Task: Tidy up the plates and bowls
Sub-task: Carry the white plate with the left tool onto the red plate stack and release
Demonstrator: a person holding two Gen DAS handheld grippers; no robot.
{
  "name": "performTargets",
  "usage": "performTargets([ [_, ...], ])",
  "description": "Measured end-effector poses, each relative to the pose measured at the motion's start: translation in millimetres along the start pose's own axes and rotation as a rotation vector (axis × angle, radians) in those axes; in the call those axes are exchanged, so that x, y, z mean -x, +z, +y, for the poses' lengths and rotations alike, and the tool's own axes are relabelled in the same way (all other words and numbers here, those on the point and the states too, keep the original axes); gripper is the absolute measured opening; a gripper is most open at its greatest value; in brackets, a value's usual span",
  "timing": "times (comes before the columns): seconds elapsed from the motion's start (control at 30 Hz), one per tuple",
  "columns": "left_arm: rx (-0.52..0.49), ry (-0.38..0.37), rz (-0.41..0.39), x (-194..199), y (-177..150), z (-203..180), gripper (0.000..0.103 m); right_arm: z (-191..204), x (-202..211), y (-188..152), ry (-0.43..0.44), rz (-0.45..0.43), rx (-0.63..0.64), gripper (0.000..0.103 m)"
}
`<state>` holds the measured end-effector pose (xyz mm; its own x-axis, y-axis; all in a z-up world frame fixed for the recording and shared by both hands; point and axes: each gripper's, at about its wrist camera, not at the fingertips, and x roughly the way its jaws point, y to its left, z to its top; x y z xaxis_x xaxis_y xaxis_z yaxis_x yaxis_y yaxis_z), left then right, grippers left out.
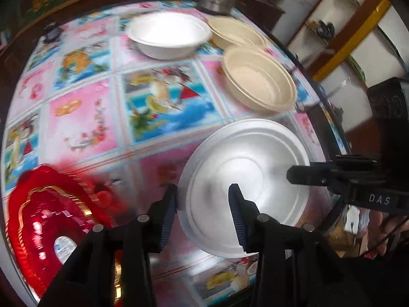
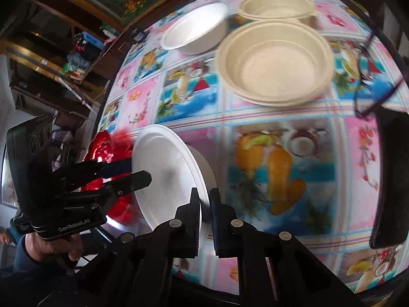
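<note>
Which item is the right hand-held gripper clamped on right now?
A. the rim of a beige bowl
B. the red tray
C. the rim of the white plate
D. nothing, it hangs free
C: in the right wrist view the right hand-held gripper has its fingers pinched on the near rim of the white plate, which is tilted up off the tablecloth; the beige bowls sit untouched farther back.
</note>
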<state>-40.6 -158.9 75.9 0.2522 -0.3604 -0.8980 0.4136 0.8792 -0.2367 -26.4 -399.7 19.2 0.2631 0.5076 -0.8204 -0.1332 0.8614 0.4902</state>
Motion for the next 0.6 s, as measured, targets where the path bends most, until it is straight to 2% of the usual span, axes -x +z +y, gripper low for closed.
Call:
performTargets([
  [0.1,0.062,0.012,-0.048,22,-4,20,0.039,26,-2,12,0.021,0.002,0.066,0.009],
  [0.3,0.177,0.082,-0.133,71,-24,64,0.041,79,-19,32,0.088,0.041,0.177,0.009],
  [0.43,0.258,0.152,-0.164,93,-44,98,0.044,121,-44,41,0.133,0.092,0.256,0.009],
  [0.6,0.387,0.194,-0.172,106,-75,145,0.045,172,-89,45,0.162,0.18,0.35,0.009],
])
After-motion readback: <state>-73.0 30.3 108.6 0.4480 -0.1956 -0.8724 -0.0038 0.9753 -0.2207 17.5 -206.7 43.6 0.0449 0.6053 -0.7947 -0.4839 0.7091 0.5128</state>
